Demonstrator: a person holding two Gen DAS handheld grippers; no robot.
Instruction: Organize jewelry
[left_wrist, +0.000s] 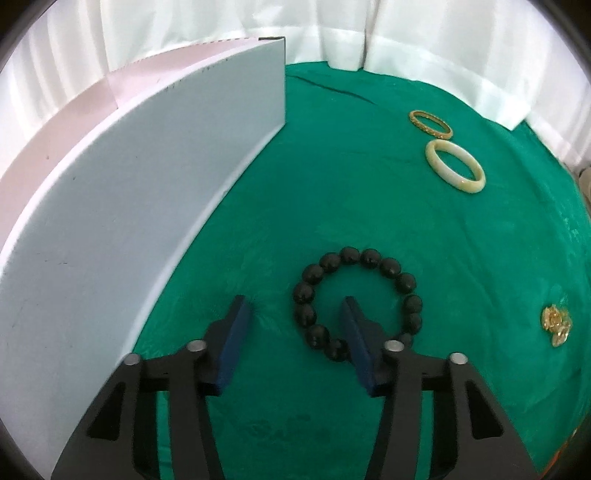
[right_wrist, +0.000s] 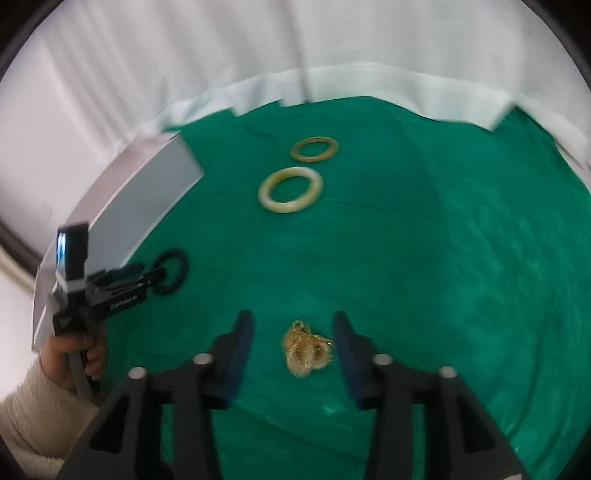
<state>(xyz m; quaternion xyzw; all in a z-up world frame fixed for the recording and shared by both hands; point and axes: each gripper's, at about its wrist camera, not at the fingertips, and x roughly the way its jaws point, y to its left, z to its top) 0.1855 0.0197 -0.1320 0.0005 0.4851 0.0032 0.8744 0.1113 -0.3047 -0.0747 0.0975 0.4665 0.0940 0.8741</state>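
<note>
A black beaded bracelet (left_wrist: 356, 301) lies on the green cloth (left_wrist: 332, 192). My left gripper (left_wrist: 295, 304) is open around its left side, one finger outside the ring and one inside it. The same gripper (right_wrist: 157, 275) and bracelet (right_wrist: 171, 271) show at the left of the right wrist view. A heap of gold chain (right_wrist: 306, 347) lies between the fingers of my open right gripper (right_wrist: 293, 319); it also shows at the right in the left wrist view (left_wrist: 557, 319). A pale jade bangle (left_wrist: 455, 166) (right_wrist: 290, 189) and a gold bangle (left_wrist: 430, 124) (right_wrist: 314, 148) lie farther back.
A white box (left_wrist: 129, 206) stands at the left, close to my left gripper; it shows in the right wrist view too (right_wrist: 122, 221). White curtains (right_wrist: 295, 48) hang behind the cloth's far edge. A person's hand in a cream sleeve (right_wrist: 44, 398) holds the left gripper.
</note>
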